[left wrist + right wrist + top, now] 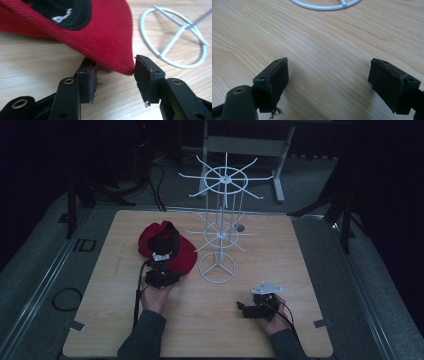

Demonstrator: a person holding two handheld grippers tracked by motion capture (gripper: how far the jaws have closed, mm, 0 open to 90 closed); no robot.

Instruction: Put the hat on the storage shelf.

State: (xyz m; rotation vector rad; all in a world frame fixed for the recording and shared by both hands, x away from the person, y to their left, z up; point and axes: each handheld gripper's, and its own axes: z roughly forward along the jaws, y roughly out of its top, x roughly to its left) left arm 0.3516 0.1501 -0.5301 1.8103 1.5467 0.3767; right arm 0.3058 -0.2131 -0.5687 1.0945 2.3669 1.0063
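A red cap (186, 254) with a black lining lies upside down on the wooden table (280, 250), left of a white wire rack (223, 180). My left gripper (165, 262) reaches into the cap's near edge. In the left gripper view the tip of the cap's red brim (110, 35) lies between the jaws of the left gripper (113, 80), which stand apart at either side of it; I see no firm pinch. My right gripper (241, 308) rests low over bare wood at the front right. In its own view the right gripper (328, 82) is wide open with nothing between its jaws.
The rack's ring base (216, 267) stands mid-table, just right of the cap; the base ring (175, 37) is close to my left gripper, and the same ring (324, 6) lies ahead of my right one. Several thin wire arms stick out higher up. Dark floor and cables (65, 298) surround the table.
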